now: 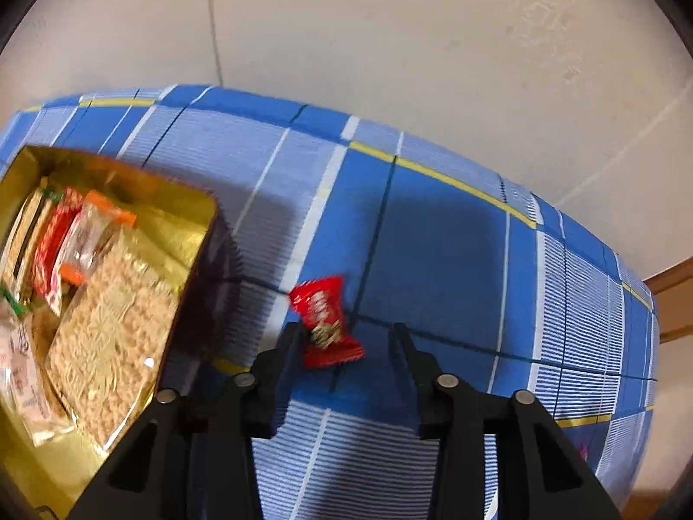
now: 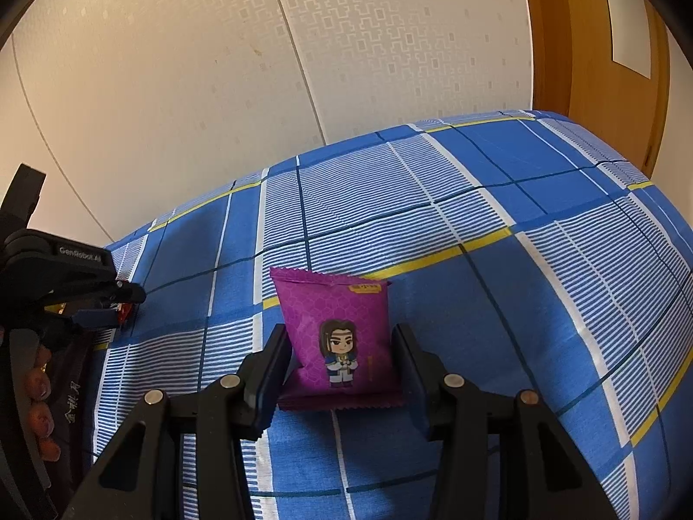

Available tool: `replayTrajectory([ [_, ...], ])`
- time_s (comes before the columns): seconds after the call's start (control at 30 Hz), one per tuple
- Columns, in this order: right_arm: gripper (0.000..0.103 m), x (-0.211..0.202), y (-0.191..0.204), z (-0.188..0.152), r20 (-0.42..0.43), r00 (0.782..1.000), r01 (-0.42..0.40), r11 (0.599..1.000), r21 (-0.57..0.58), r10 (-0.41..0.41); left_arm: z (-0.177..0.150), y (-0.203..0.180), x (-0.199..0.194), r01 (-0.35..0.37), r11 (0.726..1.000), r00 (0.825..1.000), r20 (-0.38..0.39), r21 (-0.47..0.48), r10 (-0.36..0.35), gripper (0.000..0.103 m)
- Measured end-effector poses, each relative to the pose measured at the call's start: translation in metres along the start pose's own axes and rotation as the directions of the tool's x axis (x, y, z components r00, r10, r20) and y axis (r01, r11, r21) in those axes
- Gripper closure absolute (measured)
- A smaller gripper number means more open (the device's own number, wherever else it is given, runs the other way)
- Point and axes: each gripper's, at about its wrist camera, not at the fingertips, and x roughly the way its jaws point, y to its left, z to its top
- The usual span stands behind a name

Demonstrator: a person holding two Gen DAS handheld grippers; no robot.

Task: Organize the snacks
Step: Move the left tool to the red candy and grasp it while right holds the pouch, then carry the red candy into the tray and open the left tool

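The left gripper (image 1: pixel 348 331) stands wide open over the blue plaid cloth (image 1: pixel 454 234), holding nothing; a red candy (image 1: pixel 325 320) lies on the cloth between its tips, hard by the left finger at about 10 o'clock from the gap's middle. A gold tin (image 1: pixel 190 225) of snacks sits at 9 o'clock. The right gripper (image 2: pixel 342 346) also stands open, with a purple packet (image 2: pixel 338 338) between its fingers; whether they touch it cannot be told.
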Motion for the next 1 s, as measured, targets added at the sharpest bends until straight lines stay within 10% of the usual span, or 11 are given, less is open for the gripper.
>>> replayTrajectory([
  [0.3,0.054,0.0,-0.002,0.0,-0.001,1.0,-0.007,1.0,0.007,0.007,0.015,-0.002,0.013,-0.037,0.999,0.999,0.022,0.014,0.037,0.081],
  [1.0,0.054,-0.001,0.003,-0.004,0.004,1.0,0.018,0.999,-0.036,-0.017,-0.027,0.011,-0.022,0.044,0.964,0.989,0.128,0.264,-0.08,0.084],
])
